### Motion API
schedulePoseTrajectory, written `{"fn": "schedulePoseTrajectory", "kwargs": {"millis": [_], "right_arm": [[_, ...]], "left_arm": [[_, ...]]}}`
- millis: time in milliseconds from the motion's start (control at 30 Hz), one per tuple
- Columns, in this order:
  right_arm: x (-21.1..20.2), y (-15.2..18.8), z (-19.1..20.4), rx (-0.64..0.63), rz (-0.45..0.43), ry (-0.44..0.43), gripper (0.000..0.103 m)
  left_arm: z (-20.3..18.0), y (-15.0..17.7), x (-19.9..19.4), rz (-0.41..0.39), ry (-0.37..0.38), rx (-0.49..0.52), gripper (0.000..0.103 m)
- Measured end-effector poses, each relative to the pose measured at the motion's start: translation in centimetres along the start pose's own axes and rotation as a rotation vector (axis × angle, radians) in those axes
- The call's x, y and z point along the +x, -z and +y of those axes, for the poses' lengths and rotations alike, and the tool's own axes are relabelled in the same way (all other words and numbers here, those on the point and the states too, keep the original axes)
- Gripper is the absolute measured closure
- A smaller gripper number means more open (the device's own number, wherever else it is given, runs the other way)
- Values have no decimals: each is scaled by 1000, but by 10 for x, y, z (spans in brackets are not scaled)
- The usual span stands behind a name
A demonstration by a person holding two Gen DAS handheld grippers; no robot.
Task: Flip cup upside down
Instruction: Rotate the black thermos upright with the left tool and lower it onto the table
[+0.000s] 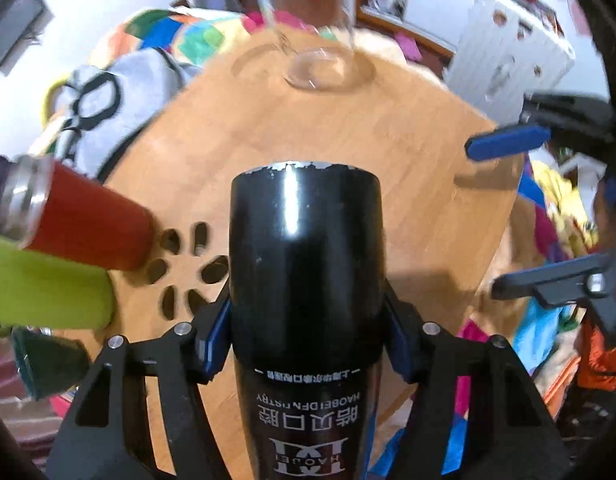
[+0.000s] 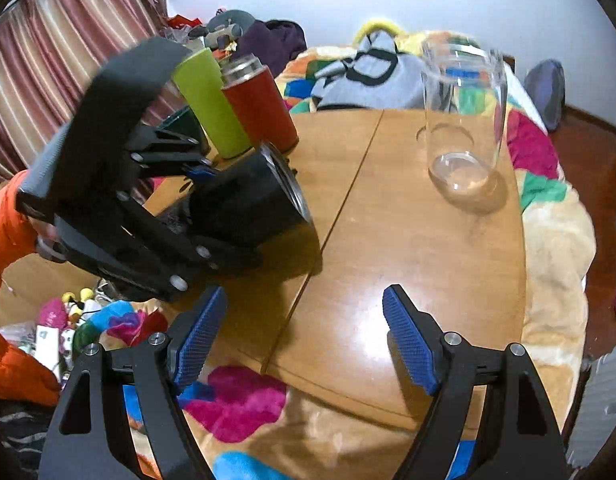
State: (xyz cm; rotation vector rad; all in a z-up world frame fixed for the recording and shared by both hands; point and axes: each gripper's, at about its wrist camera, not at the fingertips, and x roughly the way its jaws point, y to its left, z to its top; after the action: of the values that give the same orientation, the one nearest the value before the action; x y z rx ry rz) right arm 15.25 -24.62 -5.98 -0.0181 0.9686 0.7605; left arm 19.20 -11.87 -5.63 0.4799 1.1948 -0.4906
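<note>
The left claw (image 1: 308,344) grips the black cup (image 1: 306,248), tilted sideways above the desk (image 2: 407,240). The right claw (image 2: 304,336) hovers open, holding nothing, near the desk's edge.

At the near edge, the right hand-held gripper (image 2: 304,336) has its blue-padded jaws spread wide over the wooden worktop (image 2: 407,264), gripping nothing. To the left, the left hand-held gripper (image 2: 212,200) clamps the black cup (image 2: 252,196), which is tipped onto its side above the worktop with its metal-rimmed mouth facing right. Farther left and behind it a green tumbler (image 2: 212,104) and a red tumbler (image 2: 264,108) lean side by side, touching, while a clear glass (image 2: 463,120) stands upright on the far right of the worktop, well apart from the others.
</note>
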Motion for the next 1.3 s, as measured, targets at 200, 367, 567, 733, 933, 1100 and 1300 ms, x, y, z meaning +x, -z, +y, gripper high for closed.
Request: {"fn": "schedulePoseTrajectory", "kwargs": {"millis": [200, 367, 567, 733, 933, 1100, 1300], "right_arm": [[-3, -10, 19, -46, -65, 21, 25], [-12, -13, 34, -80, -112, 45, 25], [-19, -16, 57, -138, -179, 84, 25], [-24, -15, 74, -183, -232, 111, 25], [-24, -12, 99, -253, -282, 134, 25], [-21, -9, 112, -256, -303, 157, 25], [-29, -5, 109, -173, -355, 200, 25]], "left_arm": [[25, 5, -53, -175, -49, -92, 39], [25, 17, -89, -311, -56, -106, 39], [30, 34, -105, -396, -31, -144, 39], [31, 60, -112, -466, -23, -157, 39], [21, 87, -118, -530, -45, -133, 39], [31, 102, -118, -549, -48, -181, 39], [35, 109, -118, -580, -52, -198, 36]]}}
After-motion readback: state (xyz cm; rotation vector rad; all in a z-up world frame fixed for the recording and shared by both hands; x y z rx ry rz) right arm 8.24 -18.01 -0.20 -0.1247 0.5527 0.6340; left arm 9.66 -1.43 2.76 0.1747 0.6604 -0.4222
